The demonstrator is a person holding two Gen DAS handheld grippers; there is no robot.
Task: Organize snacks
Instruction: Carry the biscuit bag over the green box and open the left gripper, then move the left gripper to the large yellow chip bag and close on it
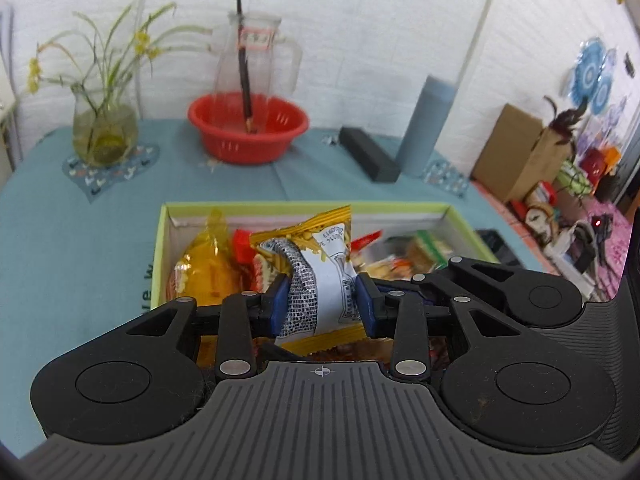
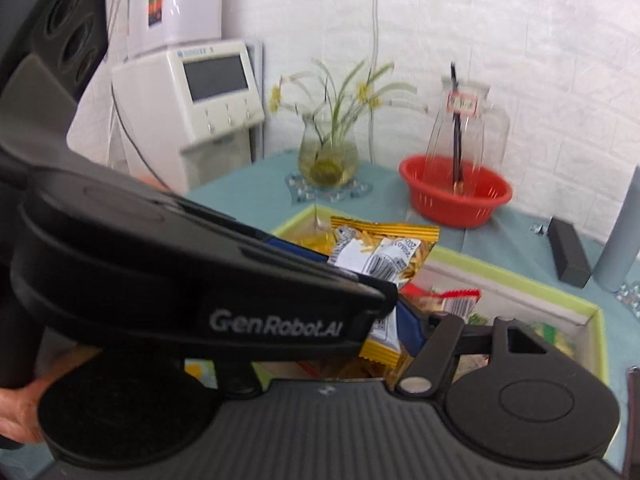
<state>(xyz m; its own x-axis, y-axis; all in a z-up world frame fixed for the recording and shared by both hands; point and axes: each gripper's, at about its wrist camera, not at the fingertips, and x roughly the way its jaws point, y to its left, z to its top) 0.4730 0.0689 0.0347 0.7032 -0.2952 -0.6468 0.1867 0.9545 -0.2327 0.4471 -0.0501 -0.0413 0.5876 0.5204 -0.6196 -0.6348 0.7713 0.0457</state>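
My left gripper [image 1: 322,302] is shut on a yellow snack packet with a white and grey label [image 1: 320,272], held just above a green-rimmed cardboard box [image 1: 162,240] full of snacks. The same packet shows in the right wrist view [image 2: 380,252], with the left gripper's black body [image 2: 192,280] across the frame. My right gripper sits close beside the left one; only one blue pad [image 2: 412,326] shows, and its other finger is hidden. An orange-yellow bag [image 1: 208,268] and several small packets [image 1: 416,252] lie in the box.
On the teal tablecloth stand a red basket [image 1: 248,128] with a glass jug, a vase of flowers [image 1: 104,128], a black box [image 1: 368,154] and a grey-blue cylinder [image 1: 428,124]. A white appliance [image 2: 192,96] stands at the left. Clutter lies on the floor at the right.
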